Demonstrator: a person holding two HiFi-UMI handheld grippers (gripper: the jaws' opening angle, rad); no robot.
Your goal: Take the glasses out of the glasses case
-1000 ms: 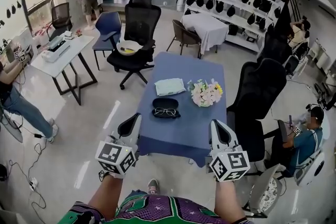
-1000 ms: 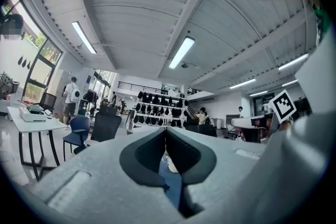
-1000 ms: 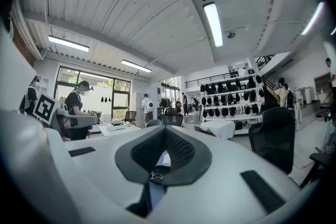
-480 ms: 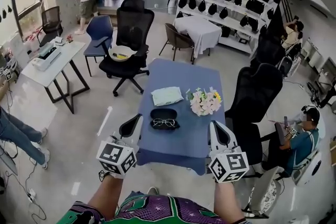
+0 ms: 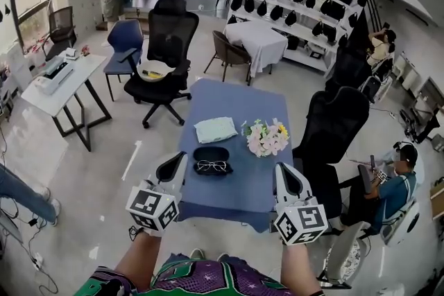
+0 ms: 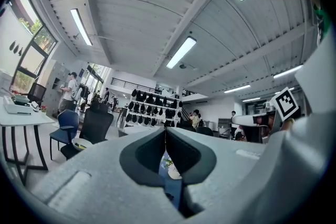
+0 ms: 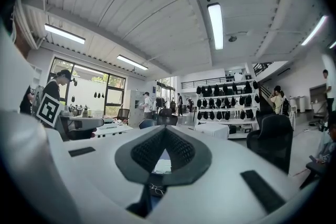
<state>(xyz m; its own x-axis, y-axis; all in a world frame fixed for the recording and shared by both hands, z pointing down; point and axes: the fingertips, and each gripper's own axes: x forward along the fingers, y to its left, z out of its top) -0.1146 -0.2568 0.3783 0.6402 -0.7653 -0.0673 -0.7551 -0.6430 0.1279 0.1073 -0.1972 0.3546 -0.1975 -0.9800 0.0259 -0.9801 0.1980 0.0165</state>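
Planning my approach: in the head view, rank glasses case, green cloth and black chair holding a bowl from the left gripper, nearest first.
1. Glasses case: close, to its right.
2. Green cloth: directly beyond the case.
3. Black chair: well beyond, to the left.

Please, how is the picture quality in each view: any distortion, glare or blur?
Head view: strong fisheye bending, even light, glasses sharp. Left gripper view: dark round border, ceiling lamp glares, left claw looks soft. Right gripper view: same border, same bending, long lamp bright.
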